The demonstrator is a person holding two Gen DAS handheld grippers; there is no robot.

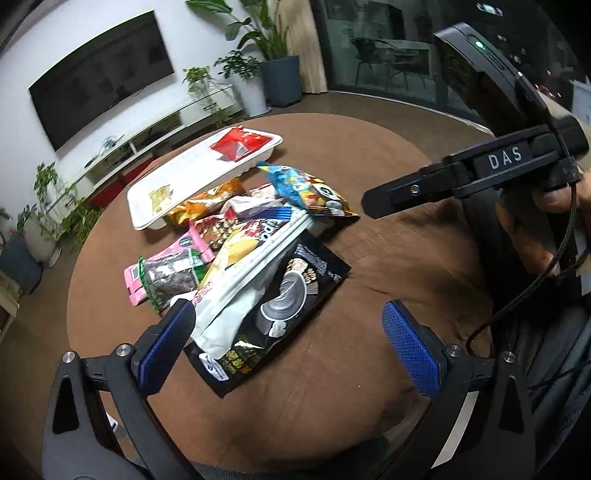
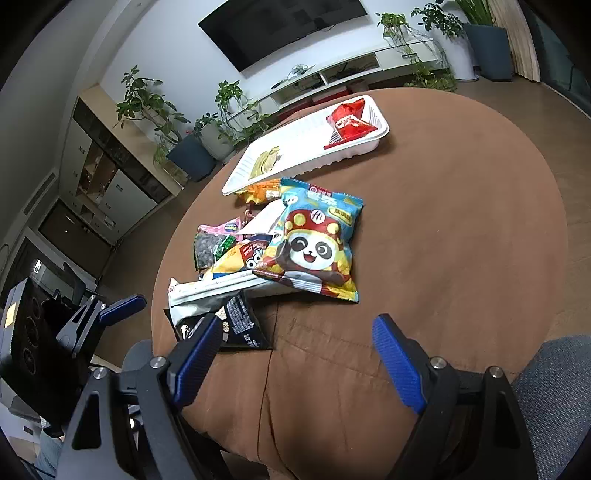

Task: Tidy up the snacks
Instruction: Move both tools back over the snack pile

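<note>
A pile of snack bags lies on a round brown table (image 1: 369, 155): a black pouch (image 1: 280, 314), a white pouch (image 1: 236, 295), a pink bag (image 1: 162, 273) and a blue panda bag (image 2: 314, 247). A white tray (image 1: 192, 173) behind the pile holds a red packet (image 1: 242, 144) and a small yellow packet (image 1: 160, 195). My left gripper (image 1: 288, 347) is open and empty just above the black pouch's near end. My right gripper (image 2: 291, 354) is open and empty, short of the panda bag; its body shows in the left wrist view (image 1: 461, 177).
The tray (image 2: 295, 155) has bare room in its middle. The tablecloth (image 2: 461, 221) is bare to the right of the pile. A TV (image 2: 280, 22), a low cabinet and potted plants (image 2: 147, 107) stand beyond the table.
</note>
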